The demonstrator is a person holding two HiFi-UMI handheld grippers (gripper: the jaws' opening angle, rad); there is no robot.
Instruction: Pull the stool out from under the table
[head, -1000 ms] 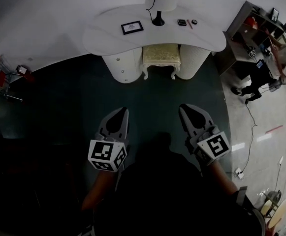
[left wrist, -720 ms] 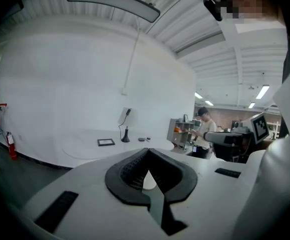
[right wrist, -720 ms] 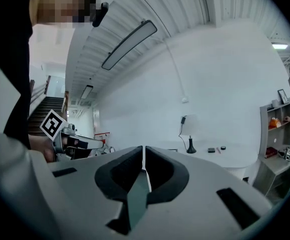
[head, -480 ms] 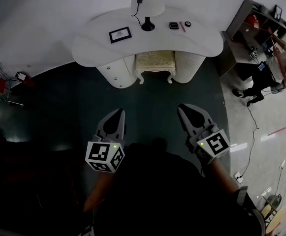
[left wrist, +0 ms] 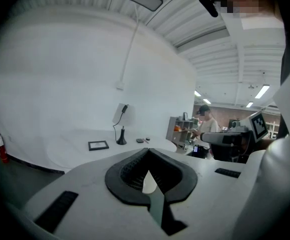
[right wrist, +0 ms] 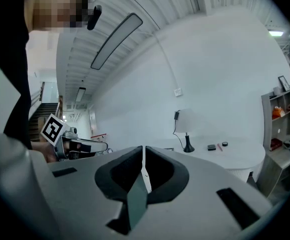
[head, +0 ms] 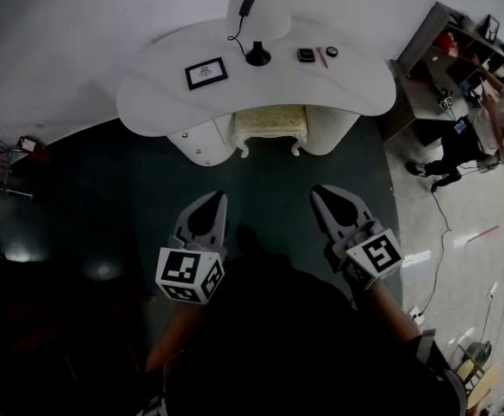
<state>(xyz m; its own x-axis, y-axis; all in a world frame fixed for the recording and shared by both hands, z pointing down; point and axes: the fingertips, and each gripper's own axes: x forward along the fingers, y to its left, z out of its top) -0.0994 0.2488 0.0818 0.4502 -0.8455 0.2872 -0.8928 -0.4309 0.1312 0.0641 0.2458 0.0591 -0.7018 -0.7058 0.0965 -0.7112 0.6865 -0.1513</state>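
Nothing under way yet: the stool (head: 269, 124) sits tucked into the knee gap of the white worktop (head: 147, 102), with only its seat edge and front legs showing under the overhang. The left tongs (head: 210, 206) and the right tongs (head: 325, 199) both hang well short of it over the dark floor, each closed tight with nothing in its grip. So the whole job looks to be ahead: approach, open up, take hold of the seat frame, draw it clear.

Dim head view, dark foreground, fisheye edges.
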